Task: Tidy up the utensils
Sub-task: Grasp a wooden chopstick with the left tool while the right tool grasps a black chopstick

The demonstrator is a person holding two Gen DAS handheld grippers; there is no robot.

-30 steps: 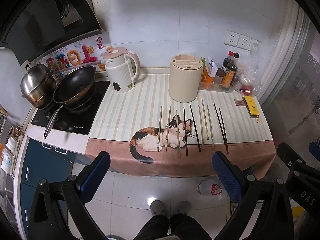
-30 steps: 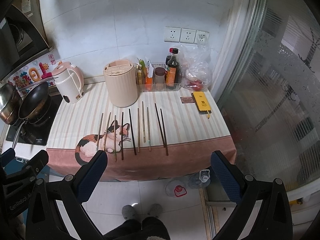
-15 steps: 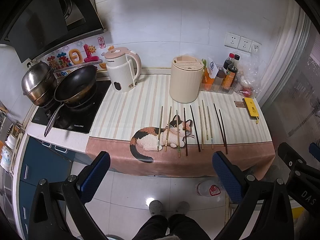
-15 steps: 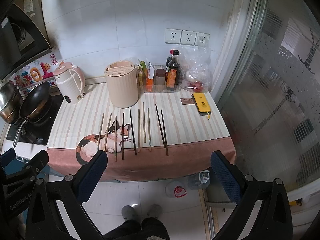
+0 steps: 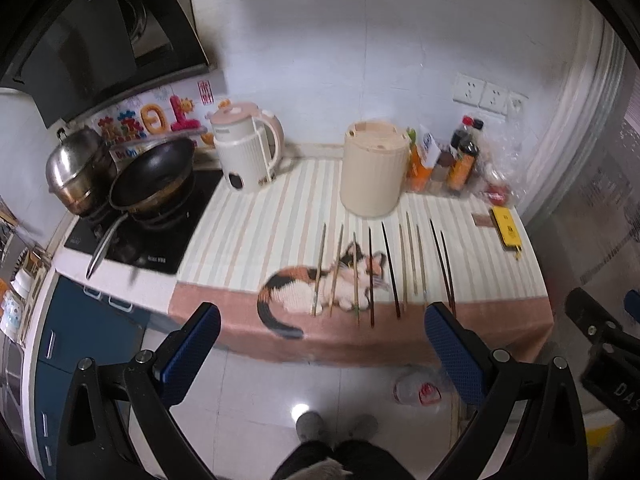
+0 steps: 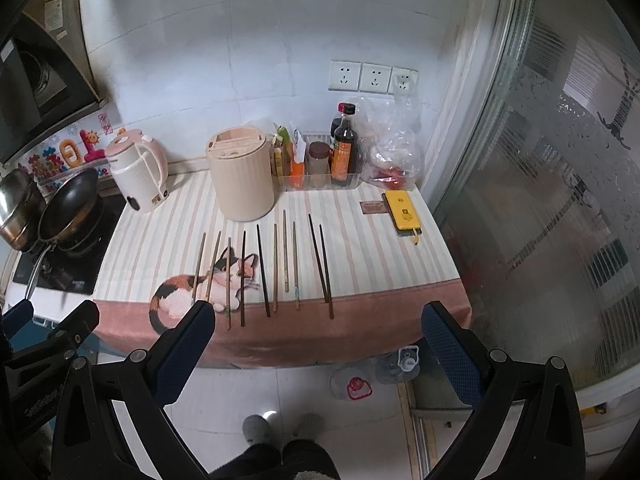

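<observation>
Several chopsticks (image 5: 384, 268) lie side by side on the striped cat-print cloth (image 5: 264, 236), pointing toward the wall; they also show in the right wrist view (image 6: 276, 268). Behind them stands a beige ribbed utensil holder (image 5: 374, 172) with a slotted lid, also in the right wrist view (image 6: 242, 176). My left gripper (image 5: 320, 346) is open and empty, held in front of the counter's edge above the floor. My right gripper (image 6: 316, 344) is open and empty too, also short of the counter.
A pink-lidded kettle (image 5: 248, 152), a wok (image 5: 154, 174) and a steel pot (image 5: 76, 168) on the stove sit at left. Sauce bottles (image 6: 344, 148), a plastic bag (image 6: 394, 148) and a yellow phone (image 6: 404, 214) sit at right. A glass partition (image 6: 540, 200) bounds the right side.
Both grippers have moved closer to the counter and slightly up; the chopsticks and holder look larger. Nothing on the counter has moved. Both stay open.
</observation>
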